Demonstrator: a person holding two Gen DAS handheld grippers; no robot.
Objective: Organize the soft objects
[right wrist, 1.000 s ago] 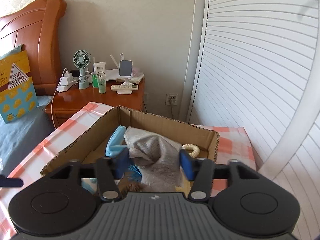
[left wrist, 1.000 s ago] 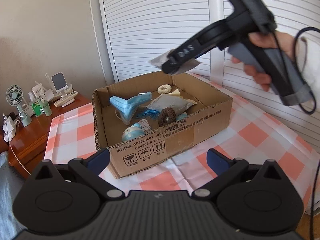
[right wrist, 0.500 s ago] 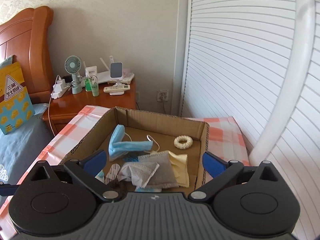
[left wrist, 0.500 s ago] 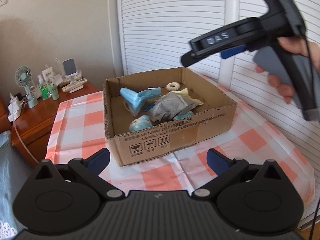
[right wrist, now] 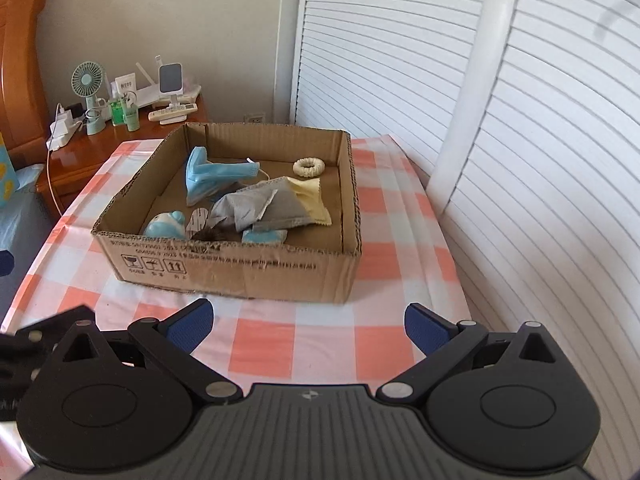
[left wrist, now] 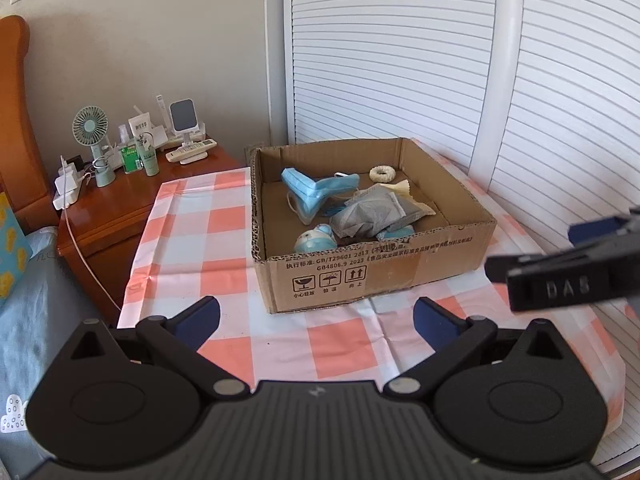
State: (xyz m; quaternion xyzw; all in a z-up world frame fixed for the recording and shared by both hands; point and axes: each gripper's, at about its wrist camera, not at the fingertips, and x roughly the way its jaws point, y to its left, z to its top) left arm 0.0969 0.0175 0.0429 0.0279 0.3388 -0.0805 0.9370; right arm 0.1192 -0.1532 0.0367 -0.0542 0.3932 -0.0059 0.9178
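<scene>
An open cardboard box (left wrist: 372,268) (right wrist: 224,266) stands on the checked tablecloth. Inside lie a grey cloth pouch (left wrist: 372,214) (right wrist: 264,208), a blue face mask (left wrist: 316,190) (right wrist: 216,174), a white scrunchie (left wrist: 382,173) (right wrist: 309,167), a pale yellow cloth (right wrist: 310,200), a small blue-white soft toy (left wrist: 314,239) (right wrist: 168,226) and a dark brown scrunchie (right wrist: 208,234). My left gripper (left wrist: 316,318) hangs open and empty in front of the box. My right gripper (right wrist: 308,322) is open and empty too, also short of the box; its body shows at the right edge of the left wrist view.
A wooden nightstand (left wrist: 116,204) (right wrist: 80,148) at the back left carries a small fan, bottles, a remote and chargers. White louvred doors (left wrist: 400,60) stand behind and right of the table. A bed with blue bedding (left wrist: 36,312) borders the left.
The right gripper opened and let the grey pouch drop into the box, then drew back and down to the table's near side. The left gripper backed off slightly.
</scene>
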